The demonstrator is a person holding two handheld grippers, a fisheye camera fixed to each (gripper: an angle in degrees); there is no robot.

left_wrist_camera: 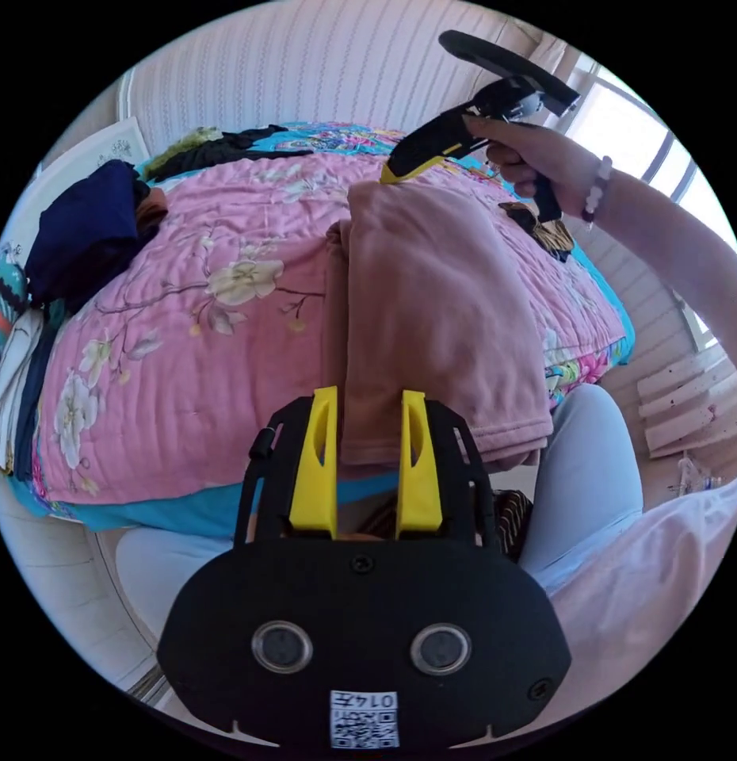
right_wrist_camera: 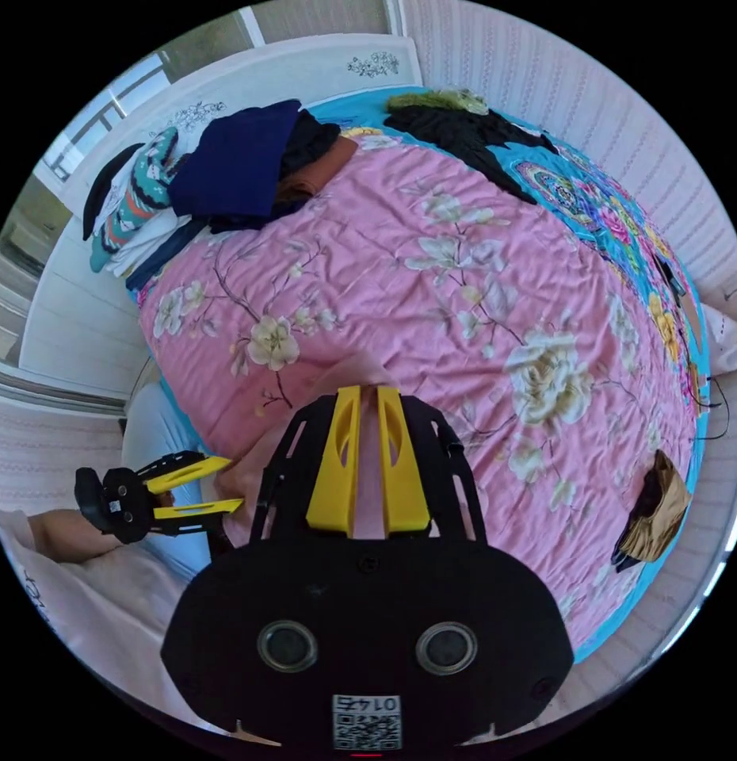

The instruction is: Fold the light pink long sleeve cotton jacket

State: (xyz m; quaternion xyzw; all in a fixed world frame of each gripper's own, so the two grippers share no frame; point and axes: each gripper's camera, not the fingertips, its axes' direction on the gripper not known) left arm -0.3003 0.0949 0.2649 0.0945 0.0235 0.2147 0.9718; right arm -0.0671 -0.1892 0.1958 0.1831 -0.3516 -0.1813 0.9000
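The folded jacket (left_wrist_camera: pixel 432 317) is lifted at the quilt's (left_wrist_camera: pixel 186 333) near edge, its far end clamped by the right gripper (left_wrist_camera: pixel 392 173) at 12 o'clock. The left gripper (left_wrist_camera: pixel 368 468) jaws stand apart around the near hem. Both ends should be lowered level.

Both views look close over the bed's near edge, sharing the pink floral quilt (left_wrist_camera: pixel 186 317).

Jacket (right_wrist_camera: pixel 360 372) mostly behind right tongs (right_wrist_camera: pixel 368 396)
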